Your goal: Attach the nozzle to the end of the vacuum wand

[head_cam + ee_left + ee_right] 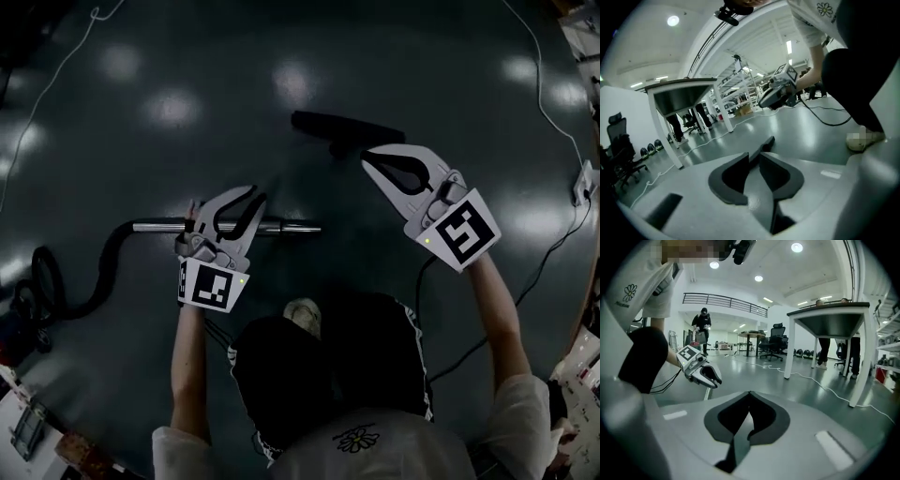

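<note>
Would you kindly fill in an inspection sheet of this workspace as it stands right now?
Surface: dark glossy floor, with ceiling lights mirrored in it.
Job's things: vacuum wand lies flat, hose on its left end; black nozzle lies apart beyond it, not attached.
Clutter: small items at the lower left edge, too dark to identify.
Grippers: left gripper over the wand, jaws slightly apart, nothing between; right gripper near the nozzle, shut, empty.
Cables: white cable and black cable trail on the right.
Surroundings: white table, office chairs, a person standing far off.
</note>
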A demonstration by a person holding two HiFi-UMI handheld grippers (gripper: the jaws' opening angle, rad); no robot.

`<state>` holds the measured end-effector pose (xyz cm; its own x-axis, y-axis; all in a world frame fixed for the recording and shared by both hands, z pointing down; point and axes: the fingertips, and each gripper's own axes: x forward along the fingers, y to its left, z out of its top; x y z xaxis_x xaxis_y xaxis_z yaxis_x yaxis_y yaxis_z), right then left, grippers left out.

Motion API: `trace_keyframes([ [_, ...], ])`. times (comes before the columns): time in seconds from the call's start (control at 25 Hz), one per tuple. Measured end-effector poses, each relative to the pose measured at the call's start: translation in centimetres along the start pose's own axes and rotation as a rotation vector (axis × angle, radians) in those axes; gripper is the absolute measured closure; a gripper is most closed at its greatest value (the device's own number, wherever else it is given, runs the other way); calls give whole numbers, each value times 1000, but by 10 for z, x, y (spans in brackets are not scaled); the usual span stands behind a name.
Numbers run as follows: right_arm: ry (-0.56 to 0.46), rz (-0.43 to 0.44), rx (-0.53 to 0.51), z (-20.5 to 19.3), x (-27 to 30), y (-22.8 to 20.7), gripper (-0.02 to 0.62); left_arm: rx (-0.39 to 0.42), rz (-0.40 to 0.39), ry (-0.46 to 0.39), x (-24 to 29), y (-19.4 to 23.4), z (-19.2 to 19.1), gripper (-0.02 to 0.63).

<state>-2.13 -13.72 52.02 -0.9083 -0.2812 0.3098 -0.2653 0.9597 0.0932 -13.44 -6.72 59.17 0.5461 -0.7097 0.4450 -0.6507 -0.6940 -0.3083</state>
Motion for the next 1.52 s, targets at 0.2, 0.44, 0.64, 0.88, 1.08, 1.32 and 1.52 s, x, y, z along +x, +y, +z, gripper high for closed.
trace_keyframes([
  [0.2,203,89,-158,-91,36,8,562,45,-246,138,4,-57,-78,458],
  [0.44,435,340,-554,-175,62,15,330,411,-453,459,-1,-111,-189,277],
  [0.64,558,439,-819,-190,85,-3,314,442,-456,504,15,-109,-207,305],
  [0.88,617,503,-829,-220,107,5,427,337,-599,600,5,-122,-215,408],
  [1.08,618,311,-634,-224,85,4,428,230,-511,581,19,-99,-203,411],
  [1.32,743,132,-415,-236,21,30,428,206,-408,438,28,-68,-147,423],
  [1.52,753,38,-286,-234,2,73,428,271,-391,401,34,-83,-112,428],
])
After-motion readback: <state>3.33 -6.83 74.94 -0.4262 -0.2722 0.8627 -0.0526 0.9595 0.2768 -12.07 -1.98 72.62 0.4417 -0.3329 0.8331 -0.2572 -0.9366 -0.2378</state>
